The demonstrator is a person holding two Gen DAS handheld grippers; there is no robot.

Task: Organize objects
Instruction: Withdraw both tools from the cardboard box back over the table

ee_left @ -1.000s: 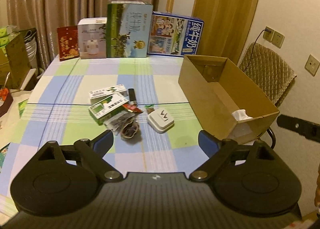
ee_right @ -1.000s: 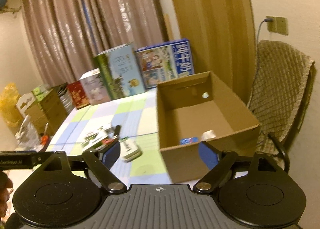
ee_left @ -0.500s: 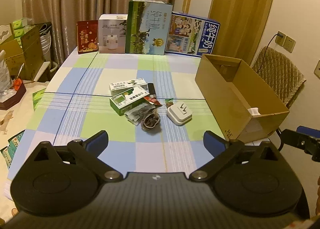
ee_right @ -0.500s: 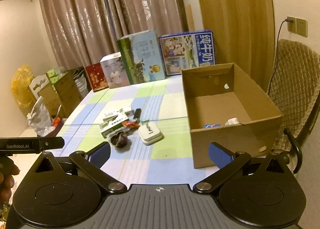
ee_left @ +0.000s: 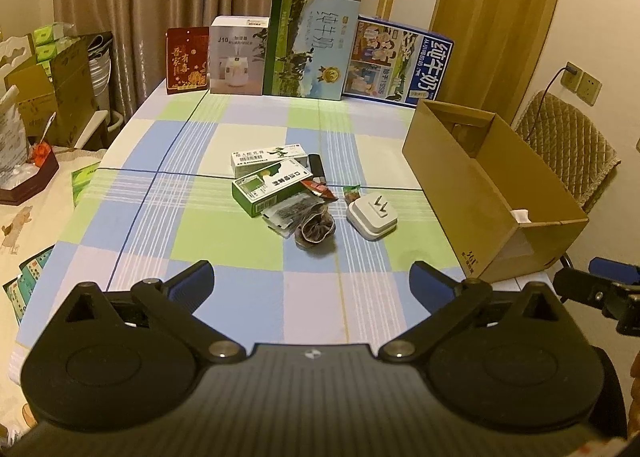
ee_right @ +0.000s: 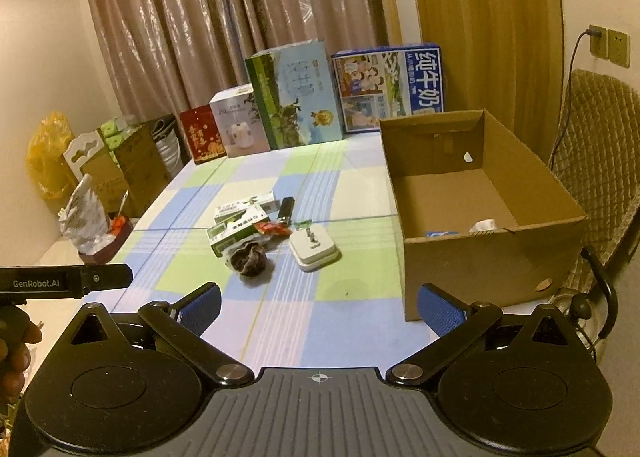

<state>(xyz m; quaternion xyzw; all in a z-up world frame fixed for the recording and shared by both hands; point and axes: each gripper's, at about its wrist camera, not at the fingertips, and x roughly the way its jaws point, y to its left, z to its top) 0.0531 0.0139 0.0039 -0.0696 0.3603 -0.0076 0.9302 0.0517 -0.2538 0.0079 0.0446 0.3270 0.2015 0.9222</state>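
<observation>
Checked tablecloth [ee_left: 256, 249], clutter pile [ee_left: 296, 197] well beyond both open tongs [ee_left: 310, 281]

Left wrist view: from above the near edge of the table [ee_left: 248, 305], tilted down, facing the far edge with its row of cartons.
Right wrist view: from over the near right corner, lower and closer to the cardboard box [ee_right: 492, 253], looking into it.
Shared: the clutter at mid-table, the white plug adapter [ee_left: 372, 217] [ee_right: 314, 251], the box, the cartons.
</observation>
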